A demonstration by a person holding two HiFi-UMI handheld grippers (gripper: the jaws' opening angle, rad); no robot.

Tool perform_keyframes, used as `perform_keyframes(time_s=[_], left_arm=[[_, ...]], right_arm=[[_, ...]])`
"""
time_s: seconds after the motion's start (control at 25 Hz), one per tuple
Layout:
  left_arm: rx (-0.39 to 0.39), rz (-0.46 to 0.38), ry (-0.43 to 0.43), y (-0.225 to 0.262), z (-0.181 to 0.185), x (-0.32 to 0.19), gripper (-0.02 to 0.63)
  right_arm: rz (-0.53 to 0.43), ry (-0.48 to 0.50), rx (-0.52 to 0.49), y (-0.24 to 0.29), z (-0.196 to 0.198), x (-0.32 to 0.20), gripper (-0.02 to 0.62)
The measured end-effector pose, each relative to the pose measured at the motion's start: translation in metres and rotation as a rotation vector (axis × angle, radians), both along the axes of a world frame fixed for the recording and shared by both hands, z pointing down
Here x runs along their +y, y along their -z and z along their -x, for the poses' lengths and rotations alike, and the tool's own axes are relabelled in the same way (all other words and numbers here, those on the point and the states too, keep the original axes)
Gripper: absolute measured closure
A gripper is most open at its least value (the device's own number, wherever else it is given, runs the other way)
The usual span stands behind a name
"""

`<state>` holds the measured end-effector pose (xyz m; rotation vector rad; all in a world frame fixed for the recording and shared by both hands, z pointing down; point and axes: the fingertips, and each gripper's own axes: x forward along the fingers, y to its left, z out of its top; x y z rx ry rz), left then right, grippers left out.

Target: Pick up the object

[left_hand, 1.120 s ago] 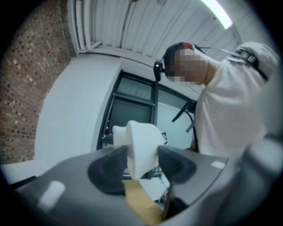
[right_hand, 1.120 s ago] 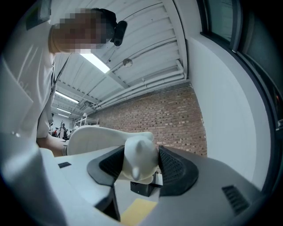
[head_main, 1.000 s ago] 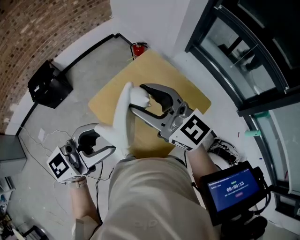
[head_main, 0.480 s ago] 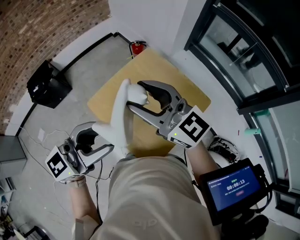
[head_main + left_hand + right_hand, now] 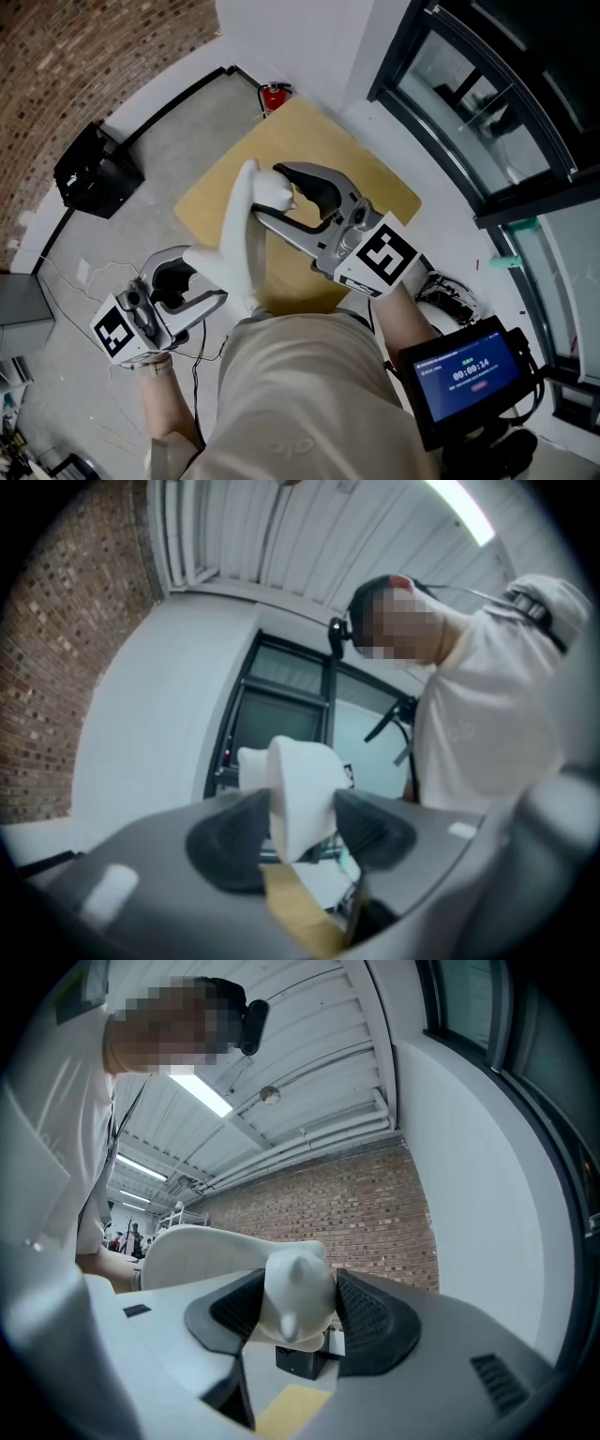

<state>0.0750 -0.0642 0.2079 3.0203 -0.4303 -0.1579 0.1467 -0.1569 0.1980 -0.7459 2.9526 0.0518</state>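
Tongs both clamp the long white plastic object point(image 5: 242, 239): my left gripper point(image 5: 214, 281) at its near end, right gripper point(image 5: 272, 194) farther.

Timer point(image 5: 470, 373) on screen point(image 5: 439, 398) ticked on one second, 00:00:13 to 00:00:14

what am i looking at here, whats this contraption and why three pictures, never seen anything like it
No robot here: a person holds a two-jaw clamp in each hand. One picture comes from a head camera looking down; the other two from cameras riding on the clamps. The left gripper and right gripper are both closed on one long white object, one at each end, above a tan board with nothing visible on it.
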Motion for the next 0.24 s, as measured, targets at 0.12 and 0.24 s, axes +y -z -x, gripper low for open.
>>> perform_keyframes(time_s=[0.12,0.24], left_arm=[[0.004,0.005,0.002,0.0007,-0.0003,-0.0005,0.388],[0.016,0.005,0.004,0.0025,-0.0003,-0.0001,0.388]], right_arm=[[0.003,0.001,0.0,-0.0006,0.0003,-0.0005,0.354],[0.004,0.003,-0.002,-0.0008,0.001,-0.0002,0.354]])
